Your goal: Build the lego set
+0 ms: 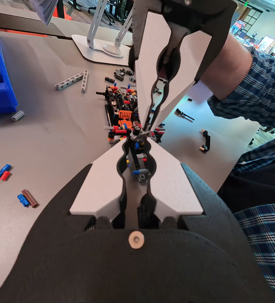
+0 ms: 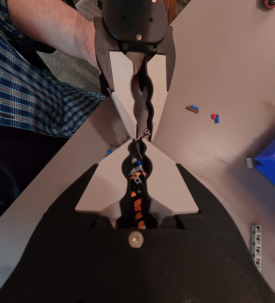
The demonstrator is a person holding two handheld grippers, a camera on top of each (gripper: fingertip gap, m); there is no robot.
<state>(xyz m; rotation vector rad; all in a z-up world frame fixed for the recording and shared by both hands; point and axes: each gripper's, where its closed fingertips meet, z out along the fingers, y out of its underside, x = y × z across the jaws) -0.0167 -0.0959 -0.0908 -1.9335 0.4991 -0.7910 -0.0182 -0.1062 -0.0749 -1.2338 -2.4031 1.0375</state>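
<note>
I've got both grippers pinched tip to tip on one small grey piece (image 1: 139,135): left gripper (image 1: 137,138) steadies, right gripper (image 2: 137,139) seats it over the chassis (image 1: 120,106)

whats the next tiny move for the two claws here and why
Probably ease the right claw down a touch to seat the small grey piece it pinches onto the lego build. The left claw meets it tip to tip at that piece, over the build's near end, so steadying while pressing looks sensible.
</note>
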